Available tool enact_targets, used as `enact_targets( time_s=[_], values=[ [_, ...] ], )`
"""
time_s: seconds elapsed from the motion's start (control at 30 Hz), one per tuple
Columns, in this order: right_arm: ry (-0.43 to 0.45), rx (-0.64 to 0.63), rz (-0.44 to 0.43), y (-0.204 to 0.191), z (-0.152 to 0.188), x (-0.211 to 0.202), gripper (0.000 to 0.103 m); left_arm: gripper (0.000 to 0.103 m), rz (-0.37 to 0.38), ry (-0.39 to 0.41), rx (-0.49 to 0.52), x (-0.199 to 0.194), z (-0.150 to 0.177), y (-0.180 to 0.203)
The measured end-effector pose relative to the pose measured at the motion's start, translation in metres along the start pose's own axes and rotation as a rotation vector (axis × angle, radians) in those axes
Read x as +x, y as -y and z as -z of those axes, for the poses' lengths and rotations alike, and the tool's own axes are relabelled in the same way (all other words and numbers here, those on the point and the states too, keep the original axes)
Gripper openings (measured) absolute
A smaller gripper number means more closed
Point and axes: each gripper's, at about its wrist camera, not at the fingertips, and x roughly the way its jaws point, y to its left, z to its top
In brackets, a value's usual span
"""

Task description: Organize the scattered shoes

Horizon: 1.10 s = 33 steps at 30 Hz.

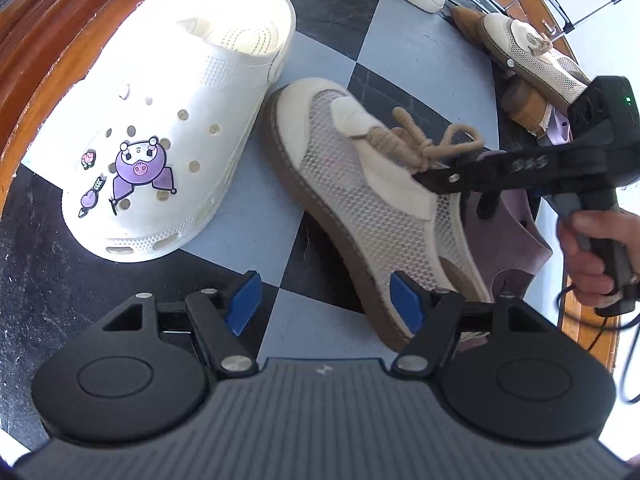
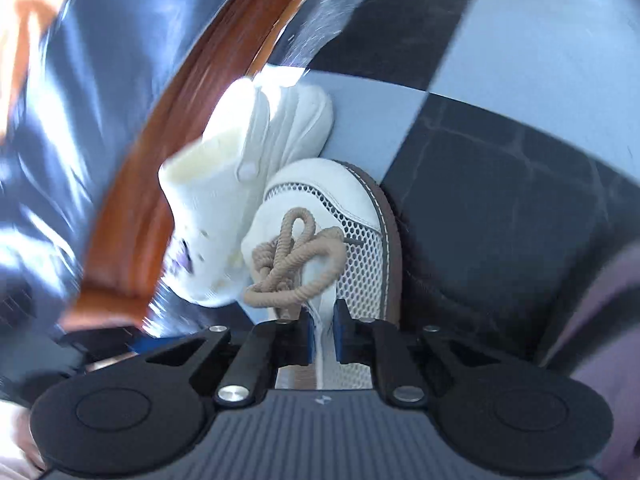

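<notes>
Right-wrist view puts my right gripper point(image 2: 321, 334) pinched down on the white upper edge of the mesh sneaker point(image 2: 320, 216), just behind its tan rope laces point(image 2: 296, 256); the blue pads point(image 2: 306, 338) have a thin fold of the shoe between them, so I judge this a hold on the collar or tongue, though the blur keeps me from saying which. From those tongs the sneaker runs straight away from me, toe far, heel hidden under my own fingers, and that long axis is what the next move turns on: lift from here and I expect the toe to droop. In the left-wrist view my left gripper point(image 1: 322, 300) stands fairly wide with nothing in it, its right pad point(image 1: 406, 300) just beside the sneaker's heel end, so both hands are at this shoe, the right one already on it. The sneaker is cream with open white mesh sides and a brown gum sole, lying on the black-and-grey checked floor point(image 1: 400, 48), its toe touching the white clog point(image 1: 180, 120) with purple charms. Its likely mate point(image 1: 532, 52) sits well apart, near a rack.
</notes>
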Motion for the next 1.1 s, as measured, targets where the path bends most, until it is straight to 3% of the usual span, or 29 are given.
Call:
enact_targets(
  time_s=[0.13, 0.33, 0.47, 0.57, 0.63, 0.7, 0.77, 0.83, 0.9, 0.93, 1.0, 1.1],
  values=[
    [0.035, 0.138, -0.104, 0.017, -0.004, -0.013, 0.010, 0.070, 0.009, -0.009, -0.007, 0.001, 0.001, -0.001],
    [0.041, 0.130, -0.138, 0.006, -0.010, -0.034, 0.010, 0.070, 0.015, -0.016, -0.025, 0.000, 0.002, -0.004],
    [0.028, 0.287, -0.127, 0.013, -0.002, -0.039, 0.010, 0.070, 0.012, -0.014, -0.038, -0.001, 0.001, -0.007],
    [-0.008, 0.433, -0.130, 0.020, 0.011, -0.036, 0.009, 0.071, 0.010, -0.013, -0.042, -0.002, 0.000, -0.009],
    [-0.097, 0.413, -0.134, 0.010, 0.013, -0.031, 0.007, 0.071, 0.009, -0.012, -0.045, -0.004, 0.000, -0.012],
    [-0.190, 0.320, -0.141, -0.012, 0.012, -0.028, 0.013, 0.072, 0.005, -0.012, -0.050, -0.004, 0.001, -0.015],
    [-0.195, 0.010, -0.004, -0.056, 0.004, -0.035, 0.038, 0.072, 0.001, -0.013, -0.054, -0.004, 0.002, -0.017],
    [-0.171, -0.393, 0.180, -0.106, 0.001, -0.040, 0.050, 0.072, 0.001, -0.015, -0.057, -0.003, 0.003, -0.017],
    [-0.148, -0.867, 0.383, -0.151, 0.015, -0.032, 0.050, 0.072, 0.004, -0.019, -0.060, -0.002, 0.004, -0.017],
    [-0.171, -1.010, 0.421, -0.158, 0.025, -0.024, 0.050, 0.072, 0.006, -0.020, -0.058, -0.003, 0.004, -0.015],
    [-0.226, -1.240, 0.460, -0.167, 0.045, -0.009, 0.048, 0.072, 0.012, -0.023, -0.047, -0.004, 0.005, -0.012],
    [-0.340, -1.319, 0.419, -0.168, 0.063, 0.018, 0.048, 0.073, 0.022, -0.036, -0.023, -0.006, 0.008, -0.007]
  ],
)
